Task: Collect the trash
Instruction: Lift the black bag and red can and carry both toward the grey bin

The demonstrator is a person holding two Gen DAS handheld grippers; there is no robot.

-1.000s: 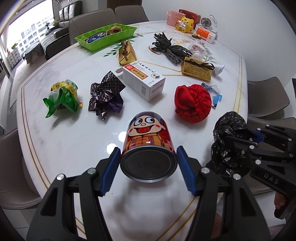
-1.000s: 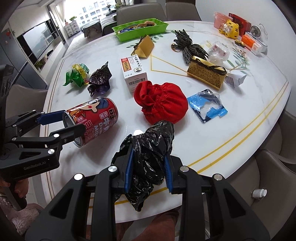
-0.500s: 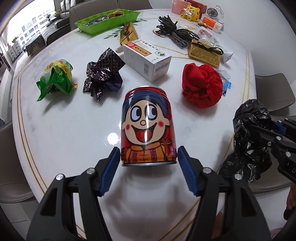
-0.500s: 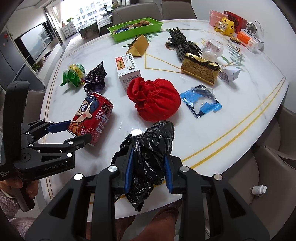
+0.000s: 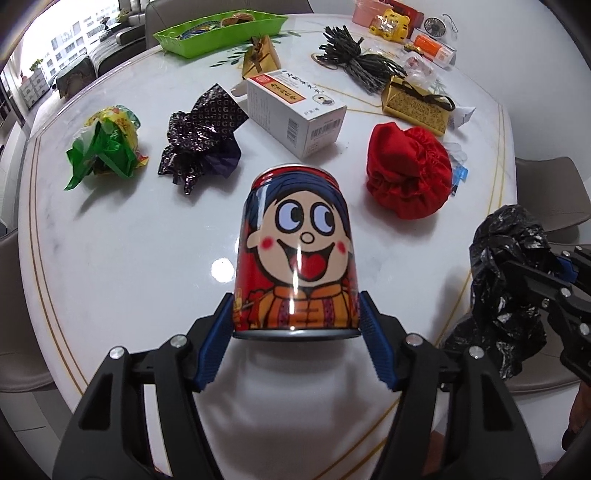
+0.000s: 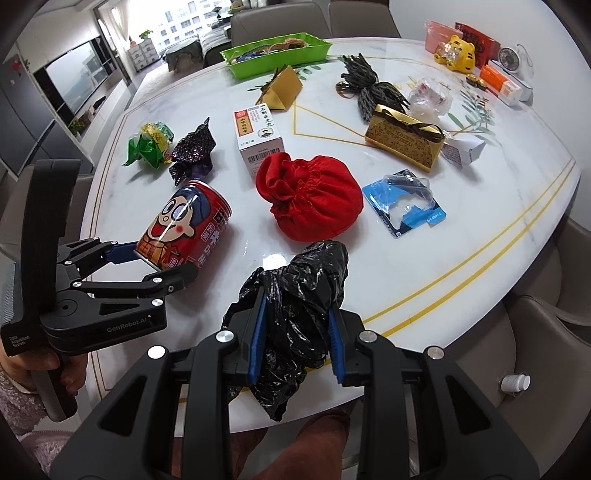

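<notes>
A red drink can with a cartoon face hangs tilted just above the white marble table, top pointing away from me. My left gripper is shut on it, blue pads pressed to both sides of its lower end. To the right, my right gripper is shut on a crumpled black plastic bag over the table's near edge. A person's hand holds the left gripper's handle.
Beyond the can lie a green wrapper, a dark patterned wrapper, a white box, a red cloth pouch and a blue blister pack. Gold boxes, a green tray and small items stand farther back. Chairs ring the table.
The can has swung in the left gripper's pads: its bottom faced the camera, now its cartoon side does. The left gripper has sunk a little toward the table. The right gripper holds still.
</notes>
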